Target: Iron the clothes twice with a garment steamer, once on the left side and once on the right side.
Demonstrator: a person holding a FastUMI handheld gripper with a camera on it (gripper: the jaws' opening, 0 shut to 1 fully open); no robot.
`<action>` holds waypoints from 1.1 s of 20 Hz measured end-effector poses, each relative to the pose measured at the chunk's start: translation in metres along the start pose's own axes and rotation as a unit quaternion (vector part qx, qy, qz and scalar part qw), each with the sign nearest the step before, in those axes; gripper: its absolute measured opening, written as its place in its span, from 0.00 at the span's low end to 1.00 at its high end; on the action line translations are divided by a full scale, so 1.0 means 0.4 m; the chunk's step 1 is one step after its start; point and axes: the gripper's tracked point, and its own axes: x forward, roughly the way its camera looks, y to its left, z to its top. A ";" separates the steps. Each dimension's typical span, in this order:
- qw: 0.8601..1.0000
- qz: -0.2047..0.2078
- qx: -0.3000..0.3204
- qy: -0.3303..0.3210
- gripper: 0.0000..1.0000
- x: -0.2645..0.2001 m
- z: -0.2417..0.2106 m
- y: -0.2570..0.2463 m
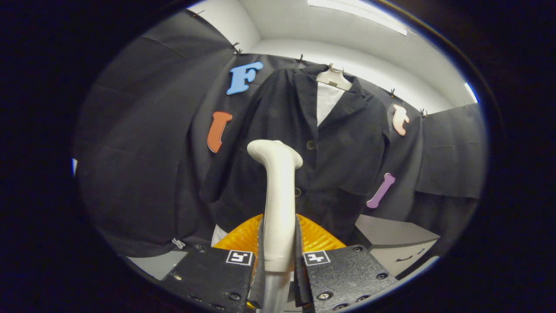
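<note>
Cream-white plastic fills the gap of our tool (pixel 278 265): both fingers press on the handle of the garment steamer (pixel 278 195), which stands upright between them, its bent head (tilted toward the cloth) just short of the dark jacket (pixel 343 148). Behind the handle we see a ribbed orange piece (pixel 319 237). The jacket hangs beyond the fingers on a pale hanger (pixel 333 77) against the booth wall, buttoned, and a grey cabinet (pixel 397 243) sits low beside it.
</note>
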 end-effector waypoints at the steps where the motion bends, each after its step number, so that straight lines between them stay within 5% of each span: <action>1: 1.000 0.002 -0.002 0.009 0.29 0.001 -0.018 0.004; 22: 0.987 0.050 -0.057 0.139 0.29 -0.081 -0.333 0.063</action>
